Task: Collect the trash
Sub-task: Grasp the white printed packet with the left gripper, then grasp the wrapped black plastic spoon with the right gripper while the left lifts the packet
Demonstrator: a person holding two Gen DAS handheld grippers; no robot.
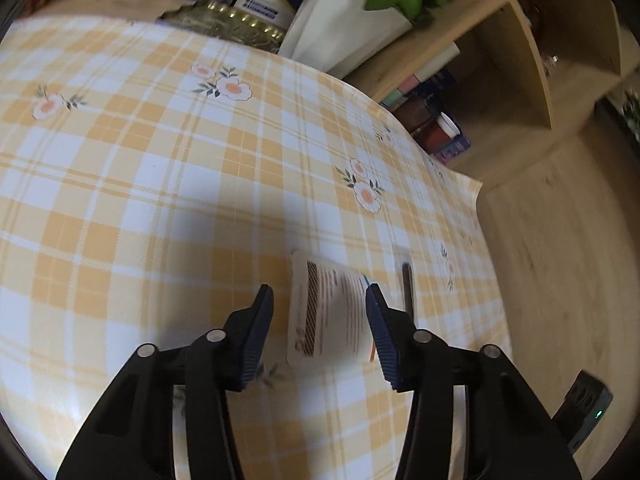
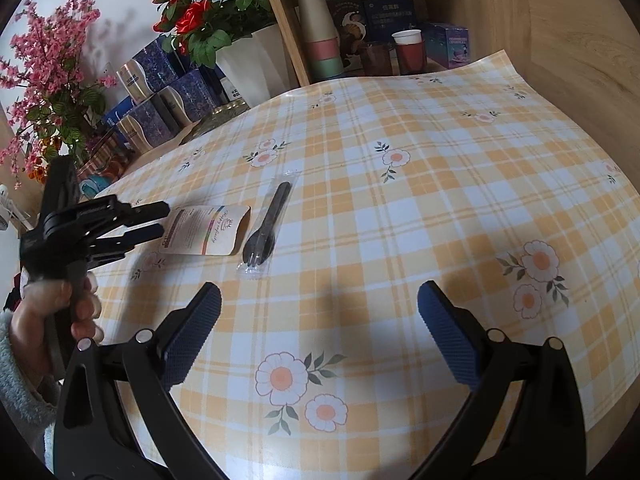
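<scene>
A flat white printed packet (image 1: 326, 312) lies on the checked tablecloth; it also shows in the right wrist view (image 2: 206, 230). My left gripper (image 1: 320, 294) is open, its fingers on either side of the packet's near end, just above it; it shows from the side in the right wrist view (image 2: 158, 222). A black plastic fork in a clear wrapper (image 2: 266, 226) lies just right of the packet, and shows in the left wrist view (image 1: 407, 286). My right gripper (image 2: 320, 300) is open and empty over the cloth, nearer than the fork.
The yellow checked tablecloth (image 2: 400, 208) covers the table. Behind it stand a white pot of red roses (image 2: 224, 20), blue boxes (image 2: 160, 92), pink flowers (image 2: 48, 64) and a wooden shelf with stacked cups (image 2: 320, 36). A wooden cabinet (image 1: 560, 260) borders the table's right edge.
</scene>
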